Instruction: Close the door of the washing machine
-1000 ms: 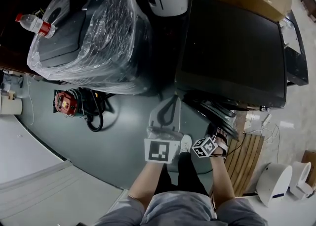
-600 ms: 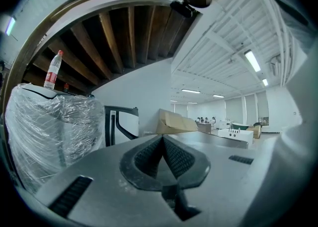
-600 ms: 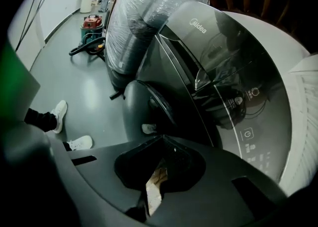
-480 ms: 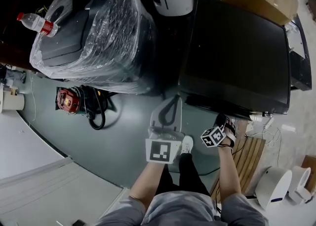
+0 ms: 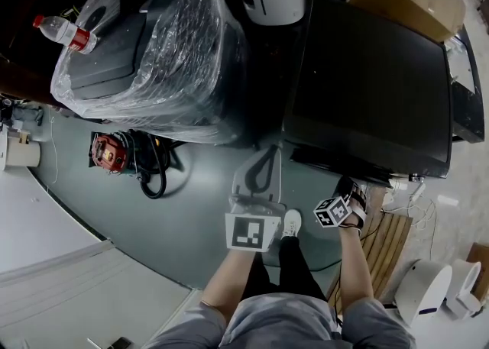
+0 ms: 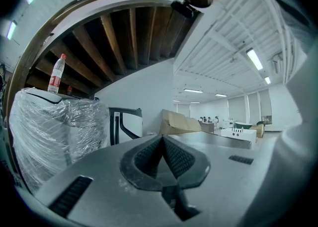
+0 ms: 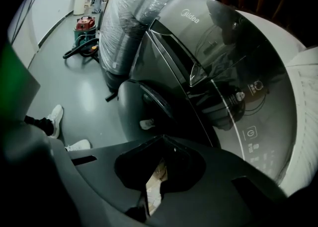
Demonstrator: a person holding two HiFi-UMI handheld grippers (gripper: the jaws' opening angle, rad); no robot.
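Left tool (image 5: 263,158) and right tool (image 5: 351,189) both closed over grey floor (image 5: 195,214) beside washing machine (image 5: 367,88).

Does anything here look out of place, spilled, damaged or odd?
One oddity: a water bottle stands upright on a corner of the plastic-wrapped machine, an unusual perch from which it could topple. Nothing looks spilled or damaged.

Open floor (image 5: 191,218) before washing machine (image 5: 367,88): passable. Narrow dark gap toward plastic-wrapped appliance (image 5: 145,50) at left. Red vacuum (image 5: 107,154) with hose blocking low left; wooden pallet (image 5: 386,240) crowding right.
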